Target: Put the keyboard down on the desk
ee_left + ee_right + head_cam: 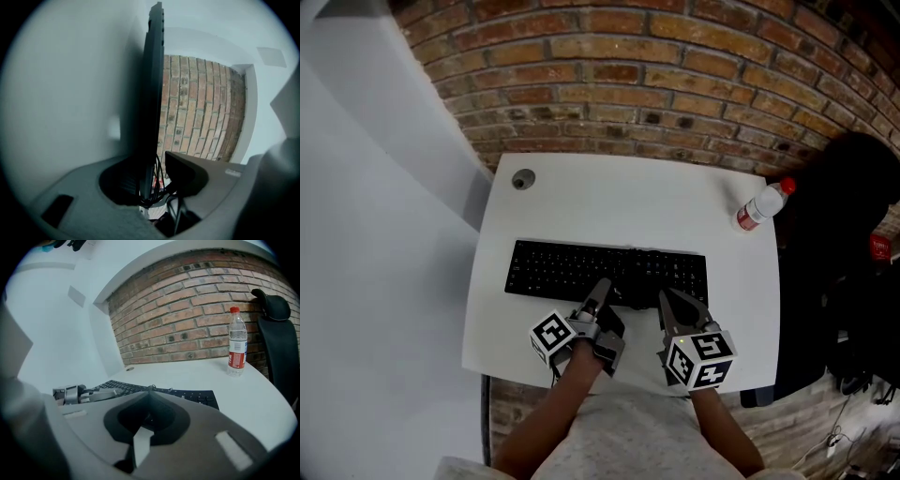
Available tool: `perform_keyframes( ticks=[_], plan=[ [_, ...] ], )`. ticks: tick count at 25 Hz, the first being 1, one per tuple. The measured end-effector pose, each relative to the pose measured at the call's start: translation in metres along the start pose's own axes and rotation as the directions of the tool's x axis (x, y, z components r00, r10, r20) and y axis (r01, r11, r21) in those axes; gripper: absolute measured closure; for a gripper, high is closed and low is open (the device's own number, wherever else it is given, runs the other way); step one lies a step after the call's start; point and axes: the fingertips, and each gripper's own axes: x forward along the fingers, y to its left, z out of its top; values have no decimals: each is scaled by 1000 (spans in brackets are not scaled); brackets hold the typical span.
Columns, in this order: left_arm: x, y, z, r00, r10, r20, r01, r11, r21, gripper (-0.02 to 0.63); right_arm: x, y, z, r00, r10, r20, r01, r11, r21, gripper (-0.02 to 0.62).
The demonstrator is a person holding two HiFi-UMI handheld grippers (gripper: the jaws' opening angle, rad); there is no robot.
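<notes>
A black keyboard point(581, 267) lies flat on the white desk point(628, 197), parallel to its front edge. My left gripper point(602, 289) reaches over the keyboard's near edge at the middle. In the left gripper view the keyboard point(152, 93) shows edge-on between the jaws; one pad point(185, 172) stands a little off it, so the left gripper point(157, 164) is open. My right gripper point(667, 298) hovers just right of the left one at the keyboard's front edge. Its jaws meet at a point with nothing between them, so the right gripper point(150, 389) is shut. The keyboard point(187, 394) lies ahead of it.
A clear water bottle point(762, 206) with a red cap stands at the desk's far right corner. A round cable hole point(522, 179) sits at the far left. A black chair point(853, 234) stands to the right of the desk. A brick wall point(628, 75) runs behind it.
</notes>
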Motion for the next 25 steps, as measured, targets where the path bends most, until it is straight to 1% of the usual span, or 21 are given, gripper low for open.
perform_keyframes(
  ticks=[2, 8, 15, 17, 20, 22, 25],
  plan=[
    [-2, 4, 1, 1000, 19, 14, -18, 1000, -15, 446, 0, 1, -2, 1000, 0, -4, 0, 1000, 1, 586],
    [-6, 6, 4, 997, 62, 37, -62, 998, -14, 419, -1, 7, -3, 1000, 7, -5, -7, 1000, 17, 586],
    [-7, 2, 4, 995, 84, 48, -84, 996, 8, 328, -5, 9, -7, 1000, 4, -3, -4, 1000, 21, 586],
    [-8, 2, 4, 995, 92, 45, -93, 996, 10, 317, -7, 10, -8, 1000, 5, -2, -5, 1000, 23, 586],
    [-9, 1, 3, 992, 122, 40, -124, 992, 37, 283, -8, 11, -9, 1000, 5, 0, -5, 1000, 26, 586],
    [-8, 0, 2, 989, 146, 31, -148, 987, 64, 247, -9, 11, -9, 1000, 5, 2, -5, 1000, 30, 586],
    [-8, -1, -1, 985, 170, 16, -170, 981, 95, 218, -11, 13, -10, 1000, 7, 5, -7, 999, 31, 586]
  ],
)
